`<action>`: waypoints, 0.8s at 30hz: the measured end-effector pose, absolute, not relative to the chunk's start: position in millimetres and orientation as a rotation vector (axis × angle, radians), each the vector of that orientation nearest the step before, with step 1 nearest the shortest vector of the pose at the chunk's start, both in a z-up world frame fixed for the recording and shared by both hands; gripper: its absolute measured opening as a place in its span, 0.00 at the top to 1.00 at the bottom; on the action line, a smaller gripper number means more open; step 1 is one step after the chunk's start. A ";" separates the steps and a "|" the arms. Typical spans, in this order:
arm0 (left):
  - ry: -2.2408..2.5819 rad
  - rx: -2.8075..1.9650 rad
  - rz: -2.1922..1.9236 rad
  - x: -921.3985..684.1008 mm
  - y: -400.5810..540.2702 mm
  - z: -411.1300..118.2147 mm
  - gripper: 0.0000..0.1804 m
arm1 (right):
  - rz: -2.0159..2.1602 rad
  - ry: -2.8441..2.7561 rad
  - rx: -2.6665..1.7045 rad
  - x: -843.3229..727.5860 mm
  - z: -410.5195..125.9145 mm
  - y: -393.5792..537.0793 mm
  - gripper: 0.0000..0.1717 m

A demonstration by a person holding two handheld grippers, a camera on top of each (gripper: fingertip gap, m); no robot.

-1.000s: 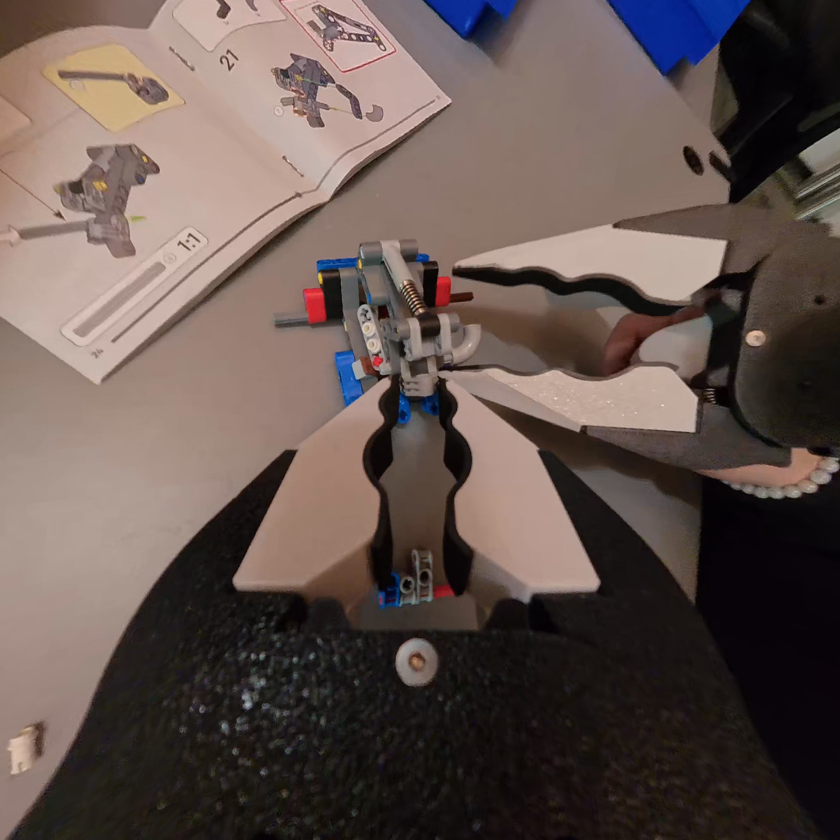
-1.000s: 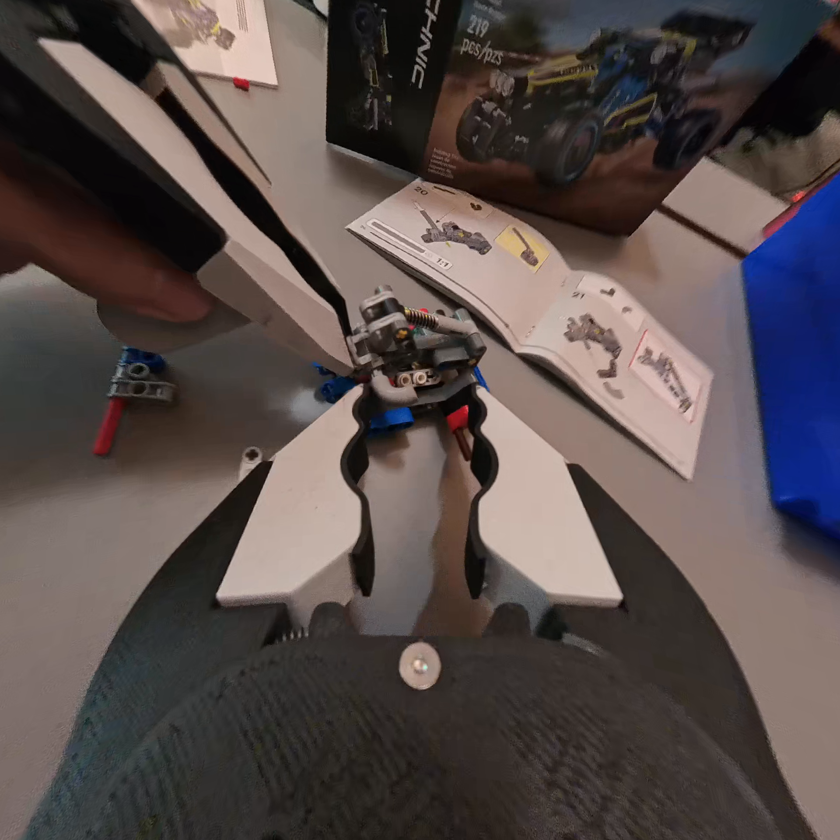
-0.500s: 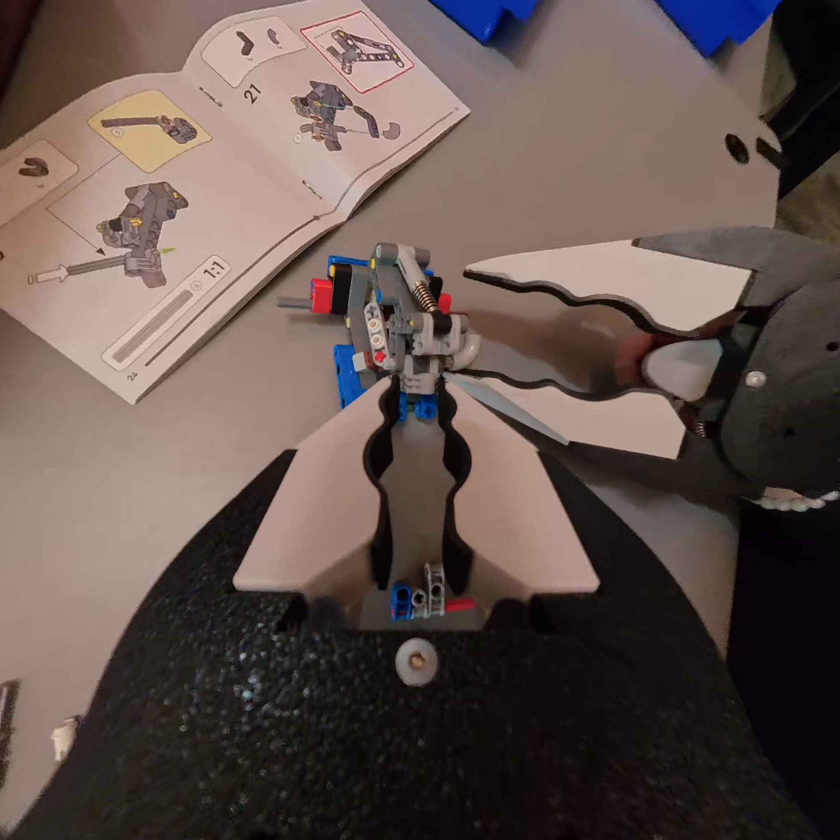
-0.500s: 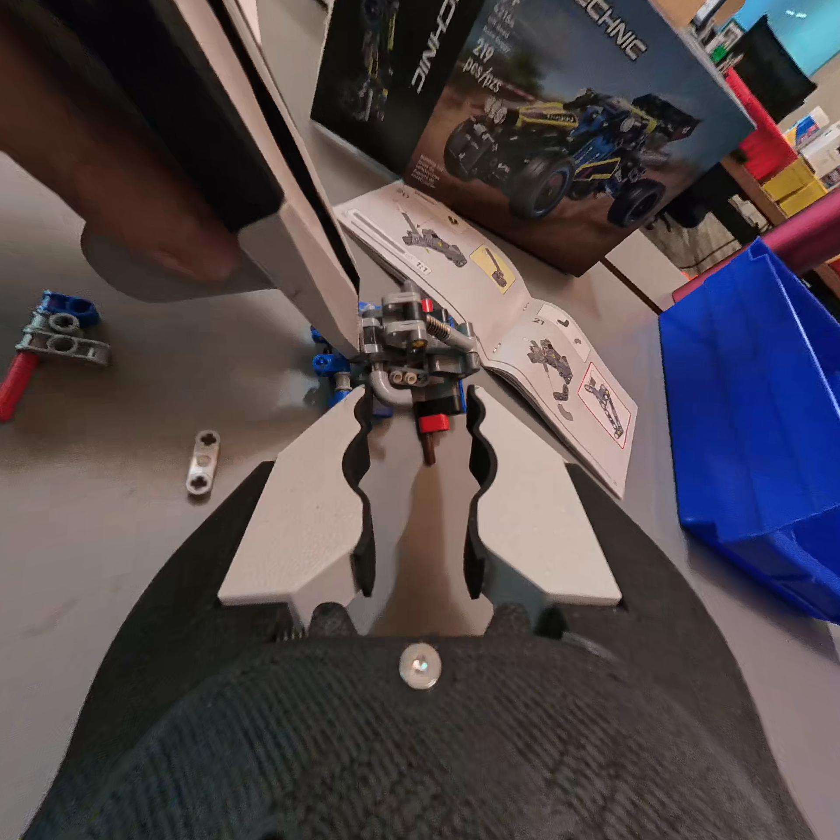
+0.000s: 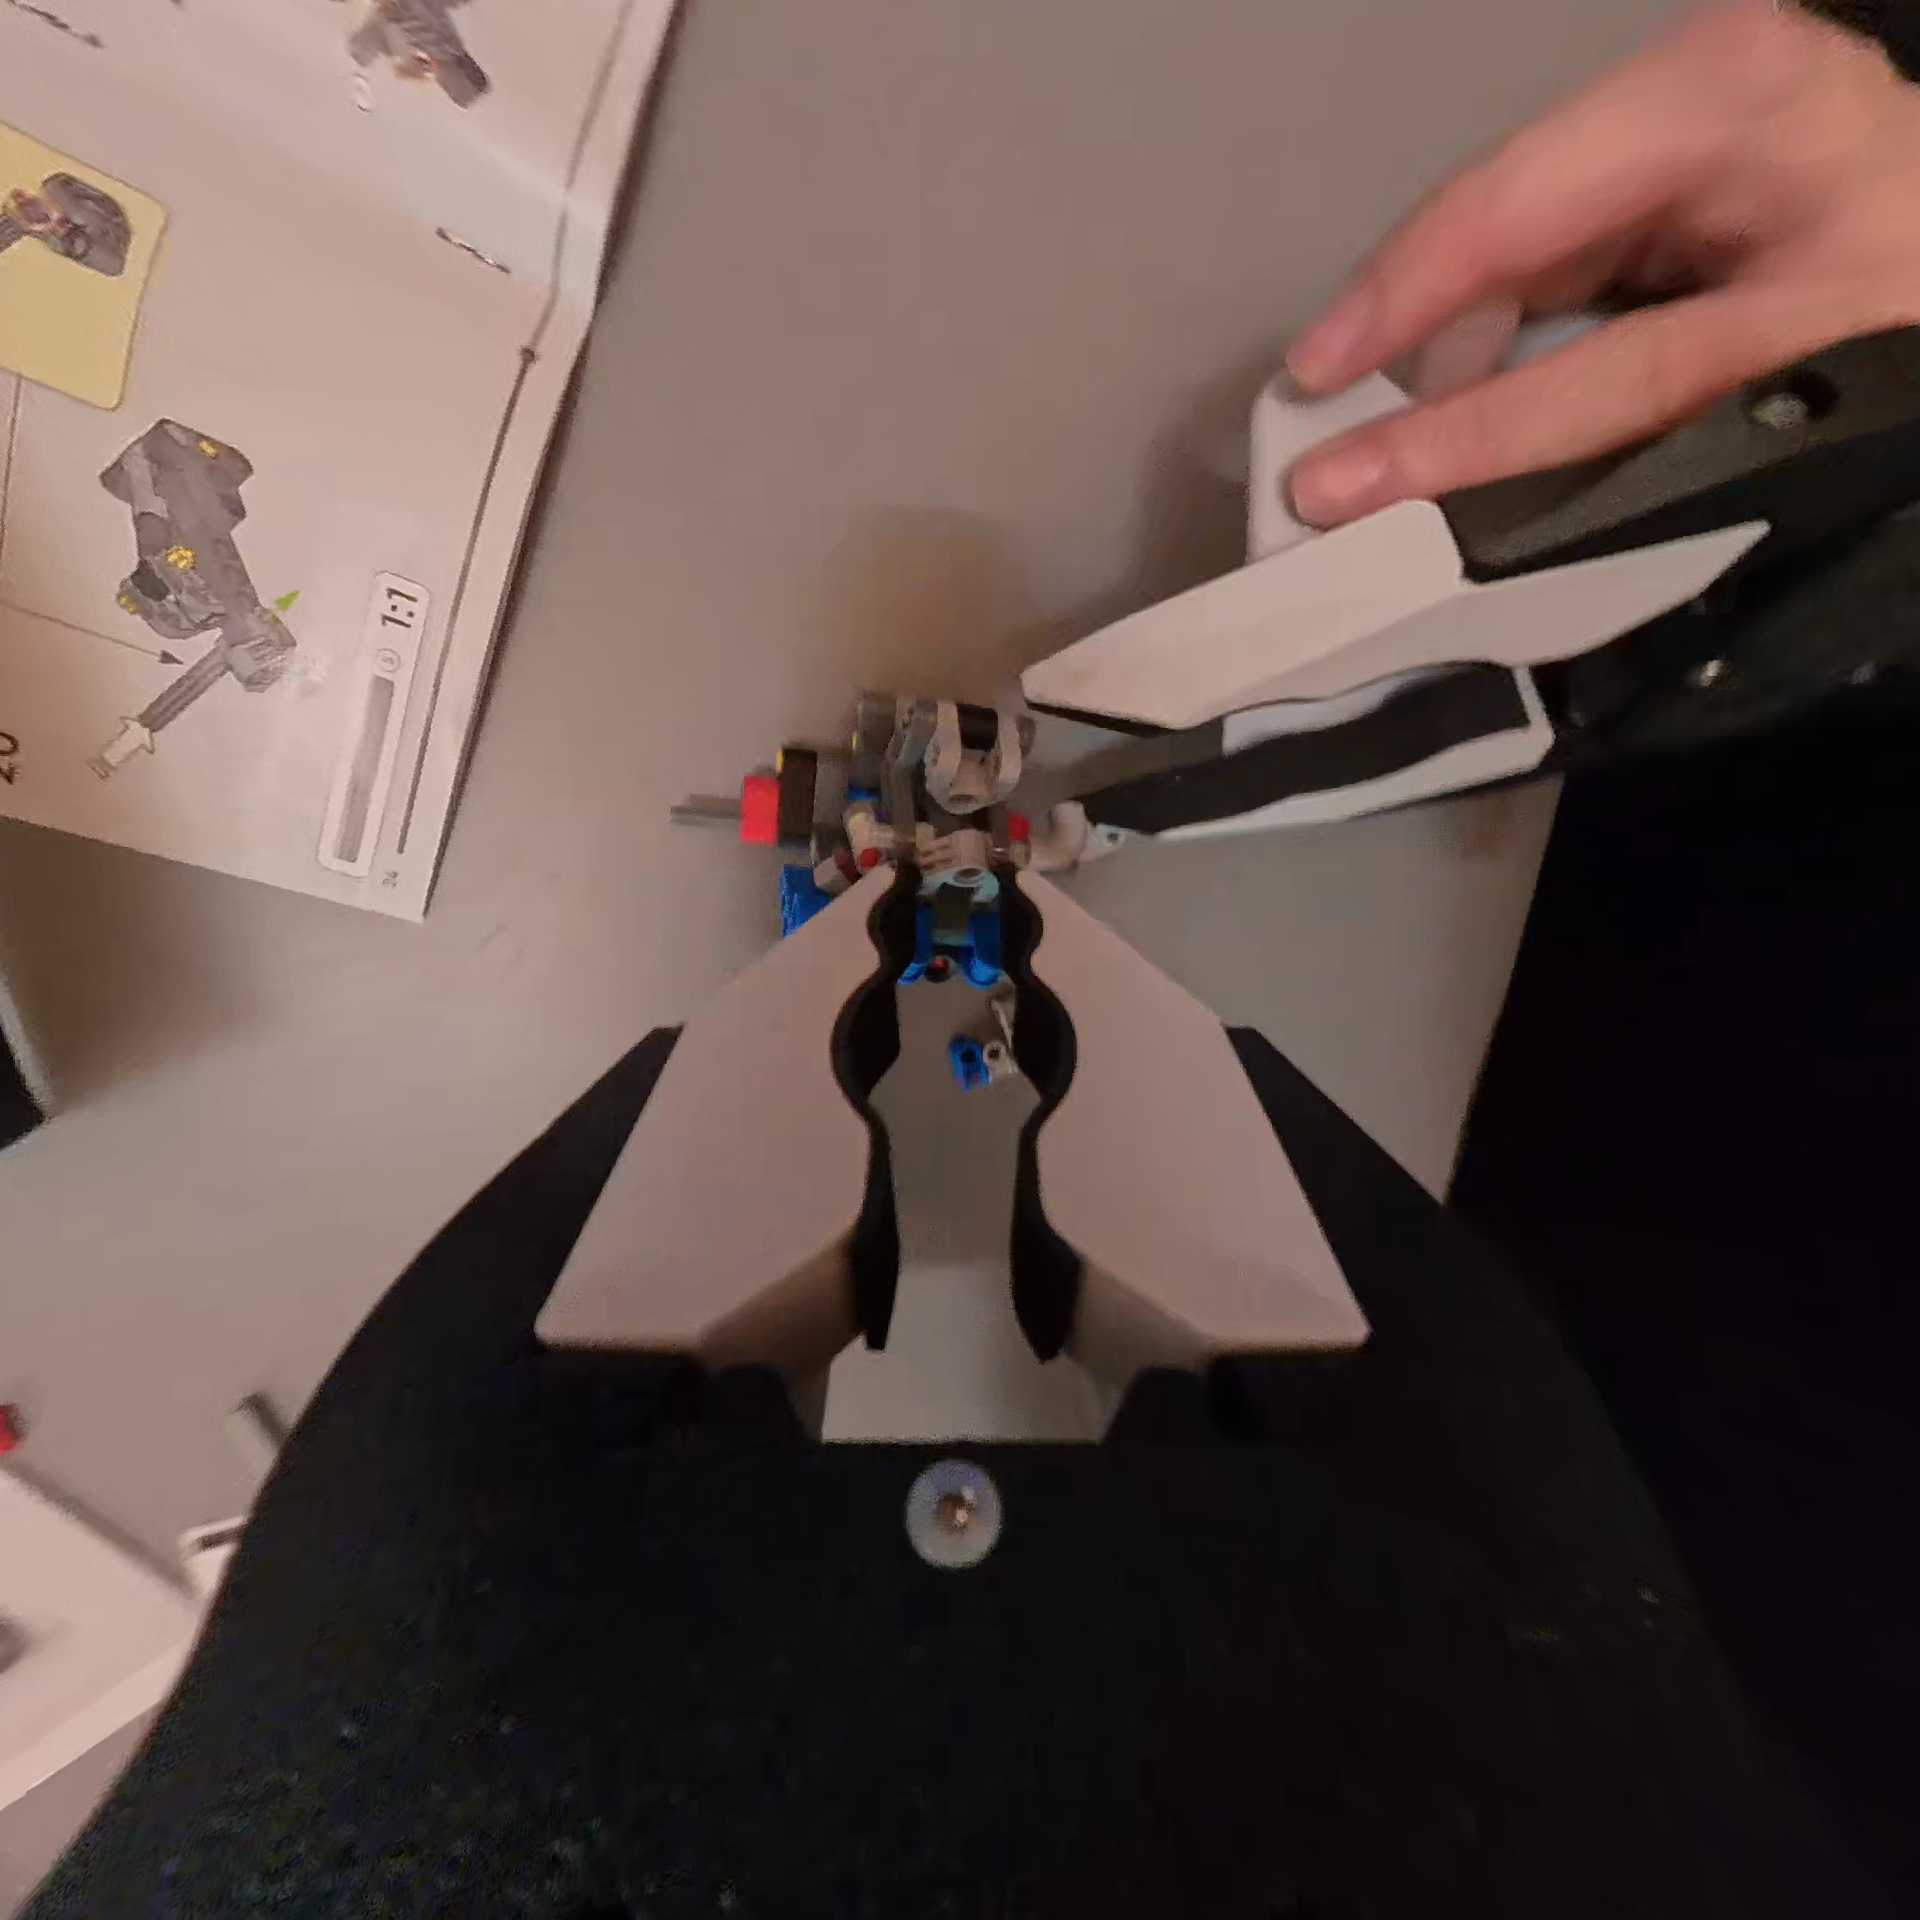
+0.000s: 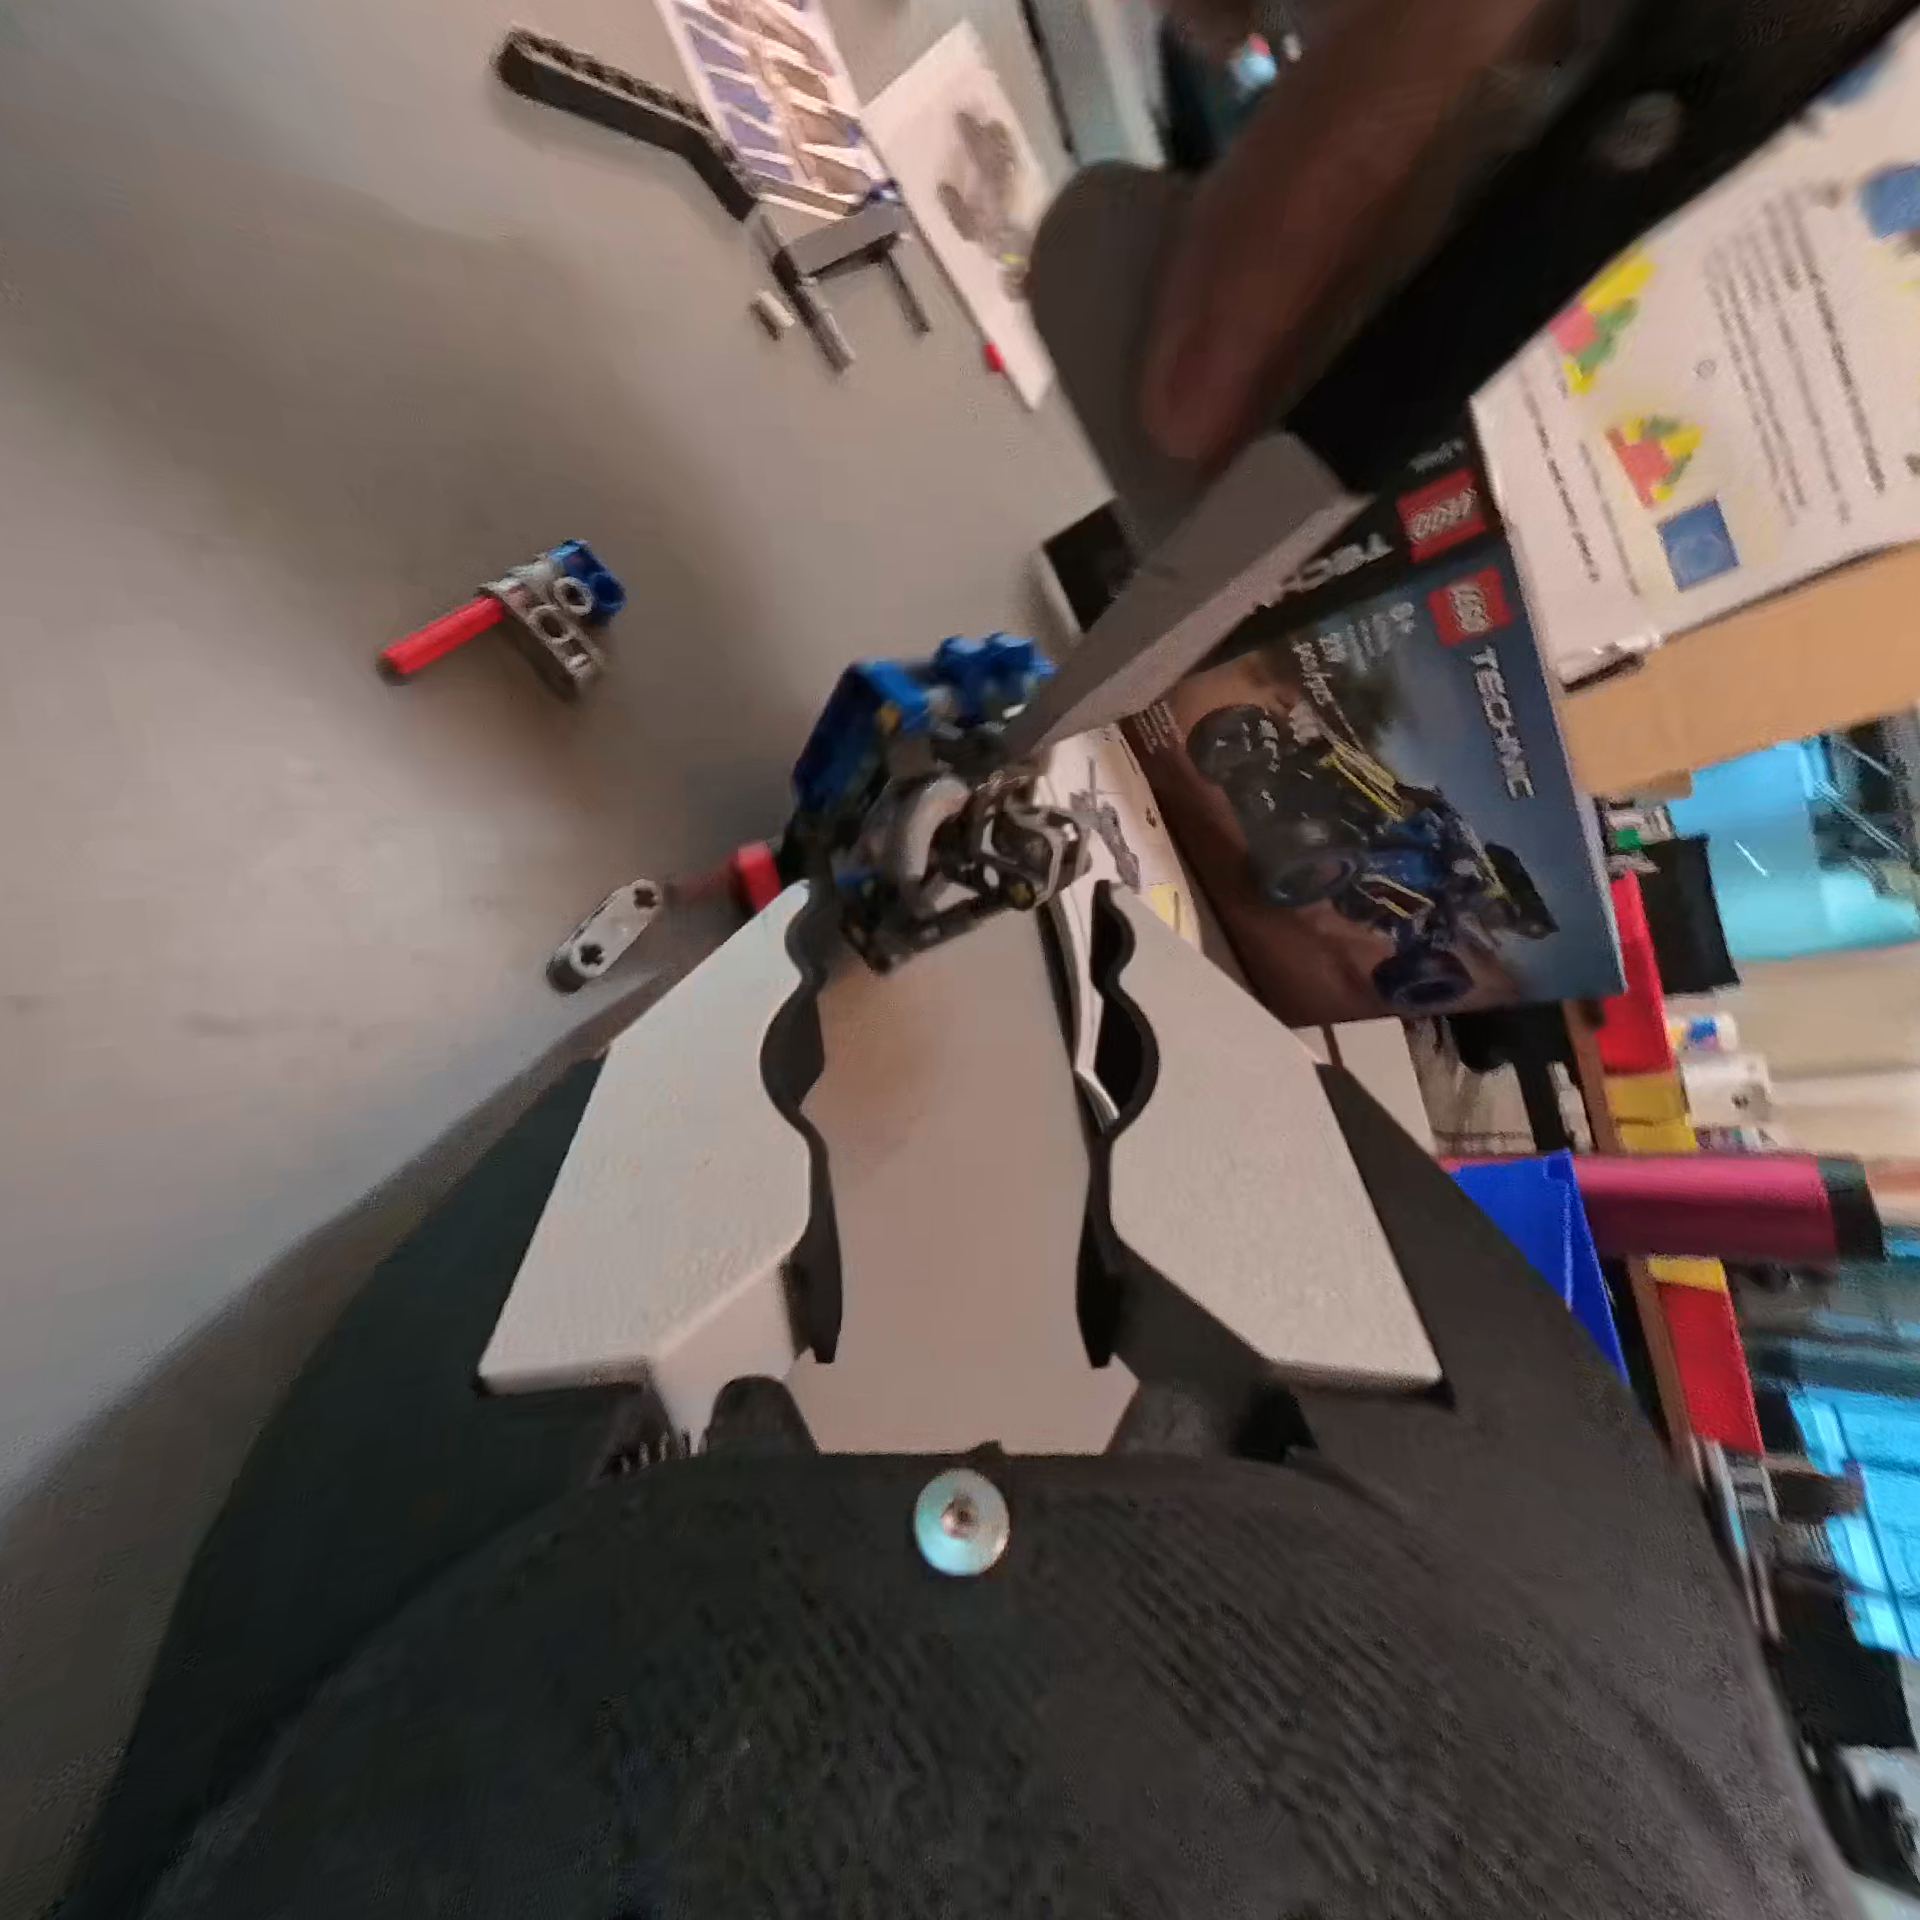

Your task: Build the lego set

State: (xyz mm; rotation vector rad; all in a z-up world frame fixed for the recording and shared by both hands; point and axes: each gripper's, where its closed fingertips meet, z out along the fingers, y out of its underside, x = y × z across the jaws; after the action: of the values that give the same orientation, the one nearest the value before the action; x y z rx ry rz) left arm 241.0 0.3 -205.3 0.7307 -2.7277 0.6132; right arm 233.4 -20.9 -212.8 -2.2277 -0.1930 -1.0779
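- Between the left gripper's (image 5: 951, 883) fingertips: a small brick assembly (image 5: 914, 800) of grey, blue, black and red parts, held above the grey table (image 5: 883, 312). Both pads press on its blue and grey end; jaws closed narrowly on it.
- Just below that grip, a tiny blue and grey piece (image 5: 977, 1060) shows on the table through the finger gap.
- Right gripper (image 6: 951, 914): jaws parted wide. Left fingertip sits against the assembly's dark underside; right fingertip stands clear of it. Contact on the left pad is uncertain, frame is blurred. Not a grasp.
- Left of the right gripper, on the table: a flat grey two-hole link (image 6: 606, 935); farther off, a red axle with grey and blue connectors (image 6: 509, 613).
- Beyond the assembly: an open instruction booklet (image 5: 260, 416).
- Farther back: a printed toy box (image 6: 1382, 790) standing on the table, and dark beams (image 6: 644, 114) at the far edge.
- A hand (image 5: 1558, 291) grips the right gripper's body.
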 end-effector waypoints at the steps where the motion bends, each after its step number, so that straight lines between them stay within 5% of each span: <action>1: -2.746 0.685 0.555 240.1 2.7 -201.4 0.93 | -1.044 -0.218 -2.227 231.2 -211.5 -21.4 0.73; 8: -2.852 0.485 0.395 240.0 2.0 -207.6 0.94 | -0.515 -0.021 -2.041 228.5 -211.0 -6.6 0.79; 24: -2.964 0.276 0.907 249.0 21.4 -199.6 0.94 | -0.360 0.009 -1.954 257.1 -212.0 23.0 0.78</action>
State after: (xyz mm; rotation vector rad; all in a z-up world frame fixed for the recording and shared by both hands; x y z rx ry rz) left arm 249.0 21.4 -199.6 0.2762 -2.9644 0.9075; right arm 257.1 23.0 -212.0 -1.9538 0.0092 -0.3602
